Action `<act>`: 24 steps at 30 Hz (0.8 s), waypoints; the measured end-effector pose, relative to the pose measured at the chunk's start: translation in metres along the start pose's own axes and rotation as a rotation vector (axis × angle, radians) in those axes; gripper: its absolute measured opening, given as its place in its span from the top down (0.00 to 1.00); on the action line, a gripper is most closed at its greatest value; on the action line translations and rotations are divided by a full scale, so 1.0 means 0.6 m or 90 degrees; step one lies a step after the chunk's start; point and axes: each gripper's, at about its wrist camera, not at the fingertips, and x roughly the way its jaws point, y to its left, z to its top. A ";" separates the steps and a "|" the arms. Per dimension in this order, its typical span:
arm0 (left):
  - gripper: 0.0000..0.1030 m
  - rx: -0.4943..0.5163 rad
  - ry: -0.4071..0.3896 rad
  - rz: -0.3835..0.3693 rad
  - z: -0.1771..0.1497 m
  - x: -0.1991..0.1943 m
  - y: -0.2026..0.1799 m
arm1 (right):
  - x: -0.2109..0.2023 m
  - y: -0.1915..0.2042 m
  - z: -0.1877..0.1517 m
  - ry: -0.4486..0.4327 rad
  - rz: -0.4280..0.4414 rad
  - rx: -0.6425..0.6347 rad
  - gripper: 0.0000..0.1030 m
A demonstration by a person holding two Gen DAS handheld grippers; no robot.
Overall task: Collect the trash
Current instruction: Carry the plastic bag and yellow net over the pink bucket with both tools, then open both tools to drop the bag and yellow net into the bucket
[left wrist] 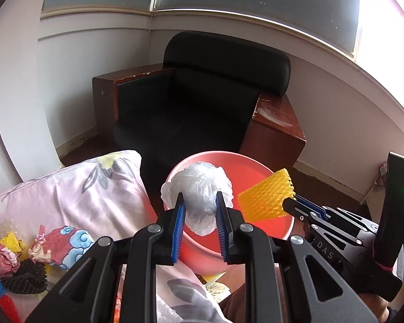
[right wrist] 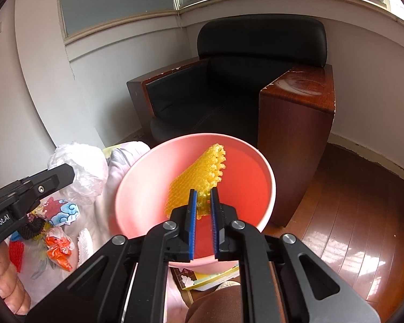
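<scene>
Both grippers over the pink basin (right wrist: 137,177)

Left gripper (left wrist: 199,204) clenches a white plastic bag (left wrist: 199,188) — right gripper (right wrist: 202,202) pinches yellow foam net (right wrist: 199,177).

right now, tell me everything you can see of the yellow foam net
The yellow foam net is a soft, translucent mesh sleeve of honeycomb cells with a ragged, toothed far edge. It looks squashed flat. The right gripper is shut on its near end, holding it tilted in the air above the pink basin. Nothing else visibly touches it.
</scene>
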 end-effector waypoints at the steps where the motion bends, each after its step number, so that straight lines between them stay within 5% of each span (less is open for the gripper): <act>1: 0.80 0.002 0.007 0.000 -0.001 0.012 -0.005 | 0.003 0.000 -0.002 0.005 -0.003 0.000 0.90; 14: 0.79 0.013 0.069 0.009 -0.013 0.108 -0.026 | 0.038 -0.009 -0.012 0.038 -0.018 -0.004 0.90; 24: 0.55 0.004 0.068 0.011 -0.017 0.116 -0.018 | 0.057 -0.022 -0.015 0.062 -0.020 0.023 0.90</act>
